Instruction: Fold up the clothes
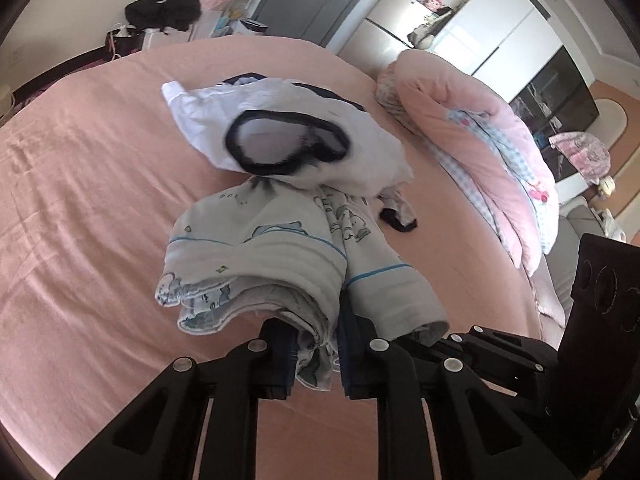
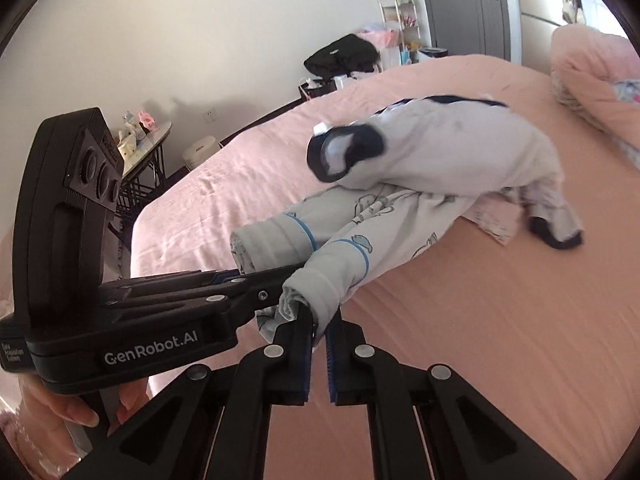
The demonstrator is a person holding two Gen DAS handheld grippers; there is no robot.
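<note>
A pale printed pyjama garment (image 1: 256, 248) with blue piping and ribbed cuffs hangs lifted off the pink bed (image 1: 80, 208). My left gripper (image 1: 316, 336) is shut on a bunched cuff of it. In the right wrist view my right gripper (image 2: 318, 330) is shut on the other cuff (image 2: 324, 280), and the left gripper (image 2: 268, 278) comes in from the left, clamped on its cuff right beside it. A white garment with a dark navy collar (image 1: 288, 140) lies draped over the far part of the pyjama garment (image 2: 400, 216). The right gripper (image 1: 444, 338) shows at the right of the left wrist view.
A rolled pink quilt (image 1: 480, 168) lies along the bed's right side. A small dark-edged piece of clothing (image 1: 400, 216) rests on the sheet. A black bag (image 1: 164, 10), shelves and a fridge stand beyond the bed. A side table (image 2: 148, 140) stands at the left, and a hand (image 2: 68, 404) holds the left gripper.
</note>
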